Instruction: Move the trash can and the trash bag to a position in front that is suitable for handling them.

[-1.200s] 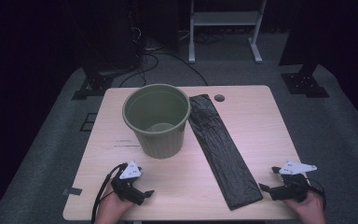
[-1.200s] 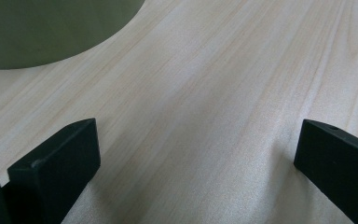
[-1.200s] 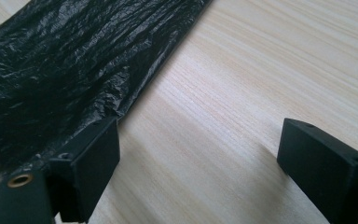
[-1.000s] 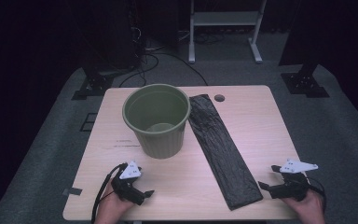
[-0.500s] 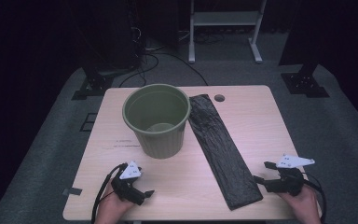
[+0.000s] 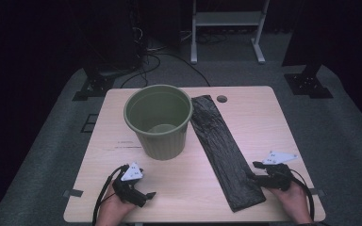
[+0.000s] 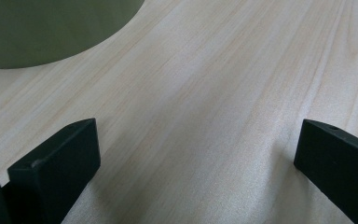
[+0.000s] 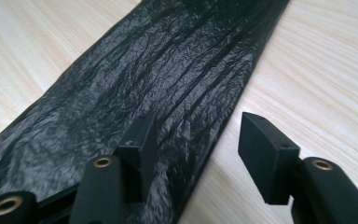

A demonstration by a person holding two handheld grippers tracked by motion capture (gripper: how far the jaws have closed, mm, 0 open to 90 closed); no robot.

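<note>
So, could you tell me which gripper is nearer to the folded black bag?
The right. The right gripper sits at the black bag's near right edge, jaws just closing astride that edge. The left gripper rests on bare table, well left of it, below the green bucket.

Bin (image 7: 51,28) cut off by left gripper view's top edge; bag's (image 8: 158,84) near end blurred.

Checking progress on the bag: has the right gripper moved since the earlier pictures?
Yes. The right gripper has shifted left to the black bag's near edge, its jaws closing, straddling that edge.
</note>
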